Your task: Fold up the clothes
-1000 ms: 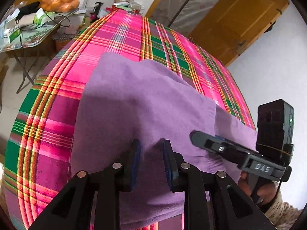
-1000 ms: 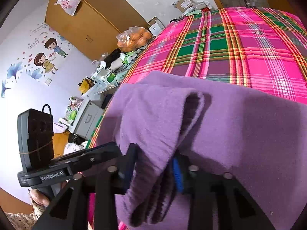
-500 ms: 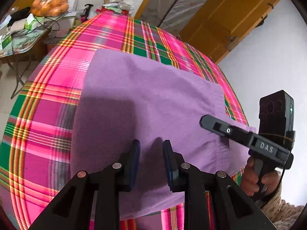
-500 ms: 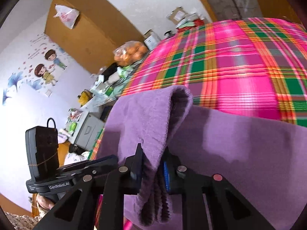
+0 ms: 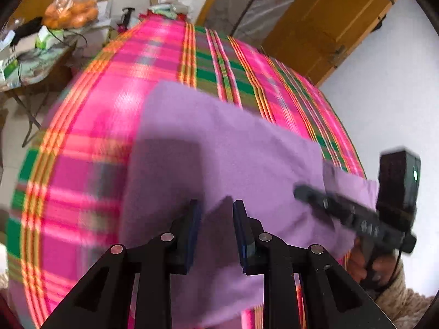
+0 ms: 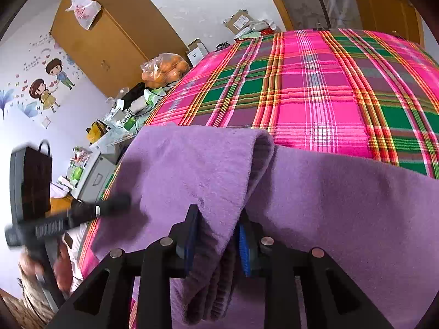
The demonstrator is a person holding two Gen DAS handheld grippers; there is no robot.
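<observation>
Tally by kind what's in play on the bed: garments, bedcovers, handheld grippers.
Purple garment: 1
Plaid bedcover: 1
Handheld grippers: 2, left gripper and right gripper
Total: 4

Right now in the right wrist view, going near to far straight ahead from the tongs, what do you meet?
Right tongs shut on a raised fold of the purple garment → plaid bedcover → cardboard boxes and packets by the far wall.

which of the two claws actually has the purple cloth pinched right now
The right claw: a bunched fold of the purple cloth runs between its fingers. The left claw is open, with only flat cloth beyond it.
</observation>
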